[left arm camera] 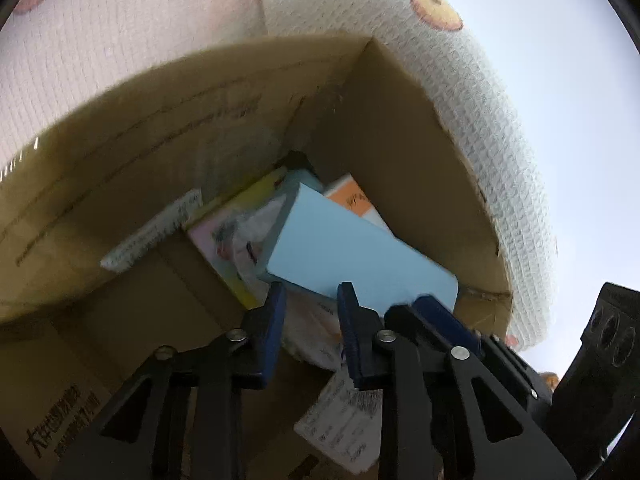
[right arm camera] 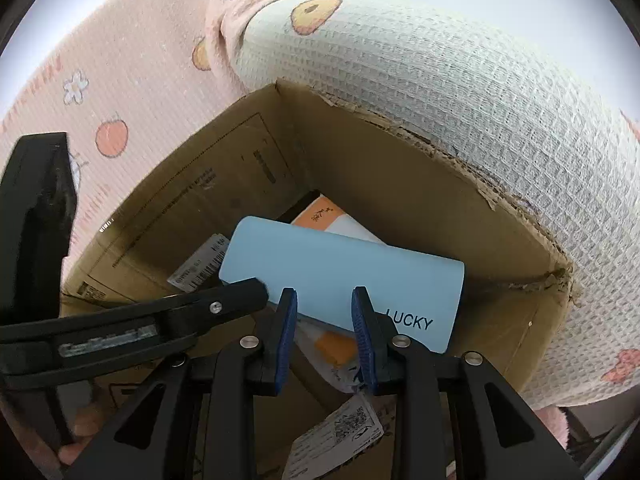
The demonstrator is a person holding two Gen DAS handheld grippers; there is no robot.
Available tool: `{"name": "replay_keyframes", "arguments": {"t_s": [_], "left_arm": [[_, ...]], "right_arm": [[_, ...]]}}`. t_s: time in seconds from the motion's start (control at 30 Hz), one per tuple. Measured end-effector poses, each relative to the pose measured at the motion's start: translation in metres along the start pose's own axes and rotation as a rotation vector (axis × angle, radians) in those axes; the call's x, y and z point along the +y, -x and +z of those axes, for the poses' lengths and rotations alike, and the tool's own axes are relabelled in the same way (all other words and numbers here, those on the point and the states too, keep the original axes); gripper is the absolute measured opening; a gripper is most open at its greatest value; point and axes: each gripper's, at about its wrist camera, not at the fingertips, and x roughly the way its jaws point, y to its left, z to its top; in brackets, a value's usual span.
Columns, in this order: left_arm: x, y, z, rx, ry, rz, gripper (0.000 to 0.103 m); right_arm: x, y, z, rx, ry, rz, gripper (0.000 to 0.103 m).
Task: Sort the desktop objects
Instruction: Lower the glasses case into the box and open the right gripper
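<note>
Under both grippers sits an open cardboard box point(right arm camera: 400, 184), its top edges torn and ragged, resting on a waffle-weave cloth point(right arm camera: 460, 92) — pale green on one side, pink with fruit and flower prints on the other. Printed lettering and a barcode label point(right arm camera: 200, 266) show on the box's inner wall.

Inside the box, a light blue book point(right arm camera: 340, 264) marked "LUCKY" lies tilted on top of the other contents, one corner raised toward the far wall. Beneath it is an orange-and-white book point(right arm camera: 320, 216) at the far corner, and, in the left wrist view, a pink and yellow illustrated book point(left arm camera: 236, 236) just beside the blue one. A white printed slip point(right arm camera: 340, 432) lies on the box floor at the near side.

Left gripper point(left arm camera: 312, 296): jaws part-spread at the near edge of the blue book; no pad is seen pressing on it. Its arm crosses the right wrist view from the left.

Right gripper point(right arm camera: 325, 300): jaws part-spread over the blue book's near edge; whether the pads touch it cannot be told — nothing is visibly pinched.
</note>
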Motion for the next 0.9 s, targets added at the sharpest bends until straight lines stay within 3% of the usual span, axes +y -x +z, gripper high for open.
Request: {"name": "replay_keyframes", "arguments": {"t_s": [0.03,0.2,0.47,0.73,0.9], "left_arm": [[-0.001,0.0,0.002,0.002,-0.006,-0.01,0.018],[-0.005,-0.001,0.013,0.002,0.003,-0.047,0.012],[-0.005,-0.007,0.029,0.002,0.033,-0.083,0.012],[-0.008,0.003,0.019,-0.034,0.02,-0.051,0.012],[-0.01,0.027,0.006,-0.093,-0.005,-0.014,0.024]], "right_arm": [[0.0,0.0,0.001,0.002,0.0,-0.001,0.026],[0.002,0.0,0.0,0.011,0.038,-0.014,0.026],[-0.005,0.004,-0.001,0.027,0.033,0.019,0.026],[-0.005,0.003,-0.003,0.021,0.047,0.012,0.026],[-0.004,0.007,-0.004,0.022,0.025,0.004,0.026]]}}
